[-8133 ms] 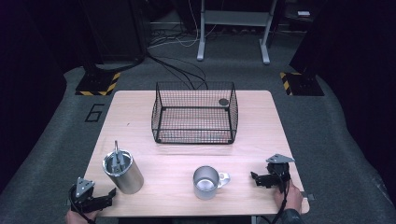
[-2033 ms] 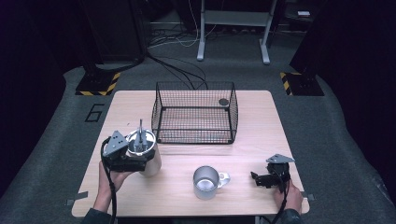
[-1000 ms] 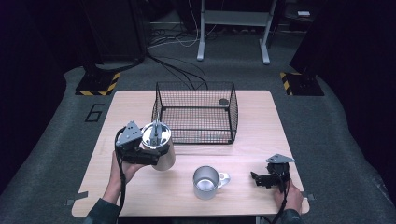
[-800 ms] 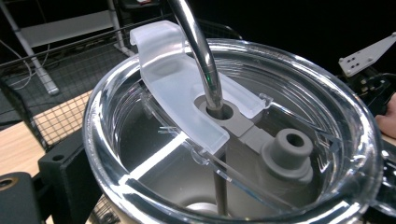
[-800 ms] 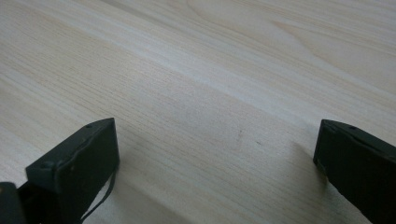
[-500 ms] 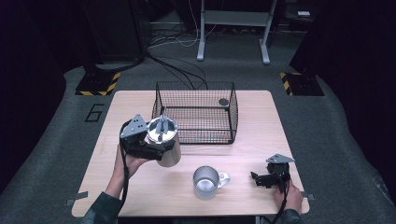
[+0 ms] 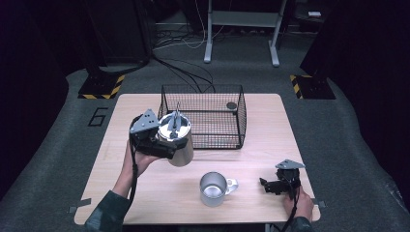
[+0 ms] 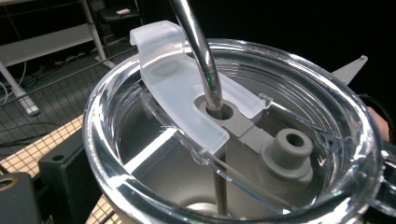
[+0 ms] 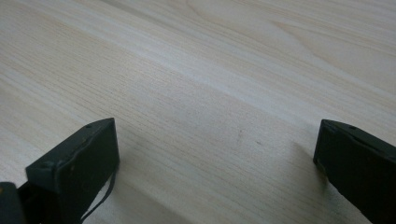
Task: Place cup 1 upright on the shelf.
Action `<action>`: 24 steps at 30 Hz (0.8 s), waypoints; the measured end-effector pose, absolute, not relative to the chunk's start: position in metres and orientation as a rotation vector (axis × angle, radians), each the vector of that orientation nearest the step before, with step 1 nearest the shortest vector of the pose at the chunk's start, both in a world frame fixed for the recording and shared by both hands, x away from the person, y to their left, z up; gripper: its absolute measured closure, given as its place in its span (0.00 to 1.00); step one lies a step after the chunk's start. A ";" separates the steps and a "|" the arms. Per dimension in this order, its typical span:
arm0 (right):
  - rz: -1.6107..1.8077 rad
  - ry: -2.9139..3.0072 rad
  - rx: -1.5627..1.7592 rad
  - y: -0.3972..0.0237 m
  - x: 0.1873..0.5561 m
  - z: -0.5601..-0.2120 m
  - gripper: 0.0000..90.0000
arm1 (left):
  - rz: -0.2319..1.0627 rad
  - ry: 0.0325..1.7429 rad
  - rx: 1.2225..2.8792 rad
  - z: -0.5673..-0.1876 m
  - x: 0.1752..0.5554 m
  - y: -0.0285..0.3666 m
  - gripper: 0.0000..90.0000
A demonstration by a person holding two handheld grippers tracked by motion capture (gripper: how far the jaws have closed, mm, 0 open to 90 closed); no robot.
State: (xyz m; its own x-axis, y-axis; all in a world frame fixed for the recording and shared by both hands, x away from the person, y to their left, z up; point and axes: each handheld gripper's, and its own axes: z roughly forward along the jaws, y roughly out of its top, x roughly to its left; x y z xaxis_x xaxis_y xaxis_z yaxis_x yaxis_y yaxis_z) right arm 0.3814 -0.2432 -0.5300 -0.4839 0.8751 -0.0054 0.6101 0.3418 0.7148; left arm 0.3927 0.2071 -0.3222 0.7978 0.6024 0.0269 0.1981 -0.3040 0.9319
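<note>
The steel tumbler [image 7: 178, 140], clamped in my left tool [image 7: 153, 143], has risen closer to the wire basket [image 7: 203, 116]; my right tool [image 7: 280, 185] stays gaping on the tabletop [image 7: 251, 159].

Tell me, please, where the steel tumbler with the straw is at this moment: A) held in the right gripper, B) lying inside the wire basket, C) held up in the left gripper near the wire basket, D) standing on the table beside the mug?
C: the left gripper holds the steel tumbler tilted above the table, just left of the wire basket.
</note>
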 end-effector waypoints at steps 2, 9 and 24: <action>0.930 2.223 1.307 -0.243 0.381 -0.530 0.00 | 0.447 0.600 1.875 -0.321 0.394 0.207 0.04; 0.930 2.222 1.307 -0.243 0.381 -0.530 0.00 | 0.441 0.601 1.857 -0.312 0.401 0.203 0.04; 0.930 2.222 1.307 -0.243 0.381 -0.530 0.00 | 0.456 0.613 1.864 -0.303 0.419 0.197 0.04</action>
State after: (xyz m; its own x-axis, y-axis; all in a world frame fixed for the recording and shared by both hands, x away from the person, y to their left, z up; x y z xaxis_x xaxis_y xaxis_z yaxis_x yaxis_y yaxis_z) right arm 0.3814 -0.2432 -0.5300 -0.4838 0.8751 -0.0052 0.6103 0.3417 0.7146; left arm 0.4193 0.1973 -0.3025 0.7942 0.6072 0.0246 0.1981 -0.2970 0.9341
